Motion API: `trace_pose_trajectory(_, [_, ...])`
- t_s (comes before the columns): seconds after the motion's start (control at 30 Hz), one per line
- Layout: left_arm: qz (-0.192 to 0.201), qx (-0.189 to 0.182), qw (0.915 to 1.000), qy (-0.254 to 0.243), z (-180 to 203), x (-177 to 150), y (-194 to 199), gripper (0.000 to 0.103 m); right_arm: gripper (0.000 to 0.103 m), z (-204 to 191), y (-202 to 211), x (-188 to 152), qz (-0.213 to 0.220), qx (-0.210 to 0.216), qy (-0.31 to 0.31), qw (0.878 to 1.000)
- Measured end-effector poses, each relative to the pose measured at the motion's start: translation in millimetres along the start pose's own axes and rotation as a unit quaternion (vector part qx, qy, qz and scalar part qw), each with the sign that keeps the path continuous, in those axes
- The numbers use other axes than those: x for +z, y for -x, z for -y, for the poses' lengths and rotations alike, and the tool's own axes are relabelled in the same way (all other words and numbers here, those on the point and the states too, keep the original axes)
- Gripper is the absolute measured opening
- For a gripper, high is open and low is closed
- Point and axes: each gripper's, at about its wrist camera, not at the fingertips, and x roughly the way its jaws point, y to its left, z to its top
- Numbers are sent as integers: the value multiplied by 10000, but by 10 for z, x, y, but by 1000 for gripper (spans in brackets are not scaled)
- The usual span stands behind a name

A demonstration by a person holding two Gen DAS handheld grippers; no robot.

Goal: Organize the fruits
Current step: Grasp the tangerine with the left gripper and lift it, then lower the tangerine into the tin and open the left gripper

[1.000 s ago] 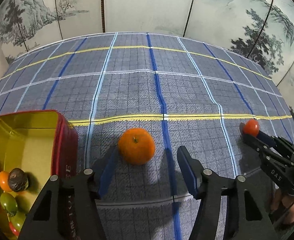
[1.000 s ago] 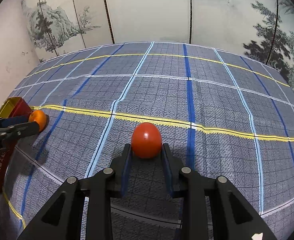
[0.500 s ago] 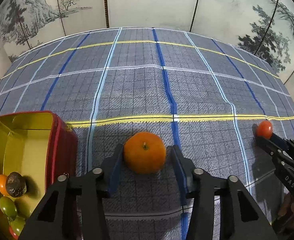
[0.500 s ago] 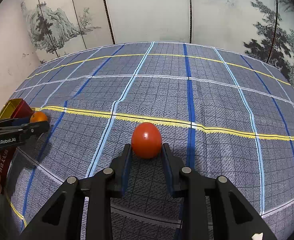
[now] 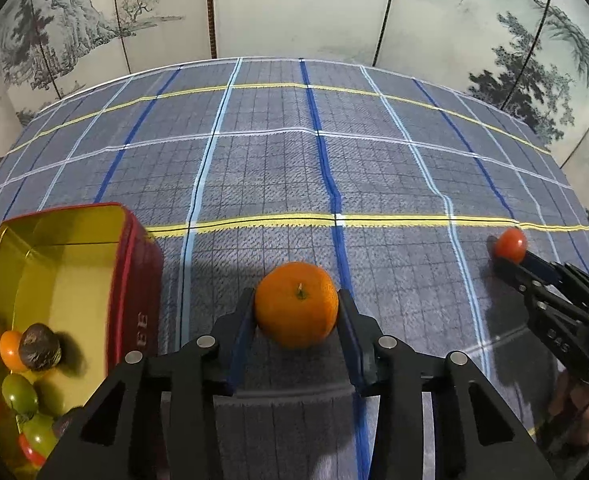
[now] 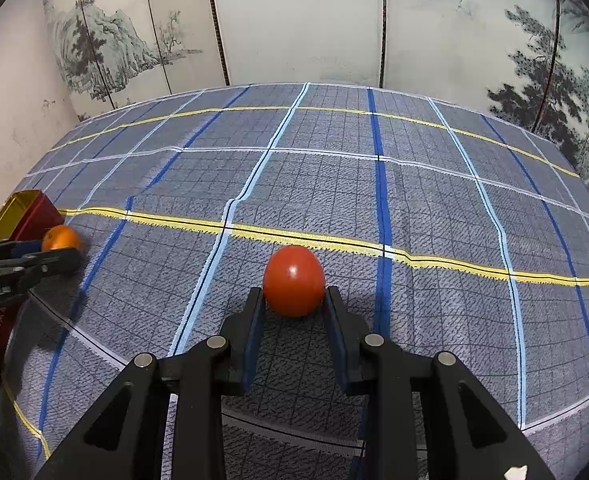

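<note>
My left gripper (image 5: 296, 312) is shut on an orange mandarin (image 5: 296, 304) that rests on the plaid cloth, just right of a red tin with a gold inside (image 5: 136, 264). The tin holds several small fruits, green, orange, red and one dark brown. My right gripper (image 6: 293, 300) is shut on a red tomato (image 6: 293, 280) low over the cloth. The tomato also shows in the left wrist view (image 5: 511, 245) at the far right. The mandarin also shows in the right wrist view (image 6: 59, 238) at the far left, next to the tin (image 6: 34, 210).
A blue-grey plaid tablecloth (image 5: 294, 152) with blue, white and yellow stripes covers the table. A painted folding screen (image 5: 294, 4) stands close behind the far edge. The cloth's front hem runs just under both grippers.
My left gripper moved forward around the mandarin and closed on it. My right gripper kept its hold on the tomato and hardly moved.
</note>
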Motion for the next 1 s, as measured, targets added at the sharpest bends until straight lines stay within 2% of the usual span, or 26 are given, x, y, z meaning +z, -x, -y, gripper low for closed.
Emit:
trace_pose_trajectory(0.37, [104, -171, 9998, -46, -81, -200, 489, 40, 30, -65, -11, -4, -23, -178, 158, 9997])
trace_pose_trajectory(0.57, [214, -80, 9996, -137, -245, -356, 816, 40, 29, -66, -11, -5, -23, -186, 164, 9997])
trace_pose_trajectory(0.73, [269, 7, 9996, -92, -459, -488, 1026, 40, 29, -67, -11, -5, -23, -193, 170, 9997])
trace_pose_trajectory(1.0, [355, 268, 9987, 263, -939, -663, 1196, 40, 29, -67, -13, -4, -24, -206, 179, 9996])
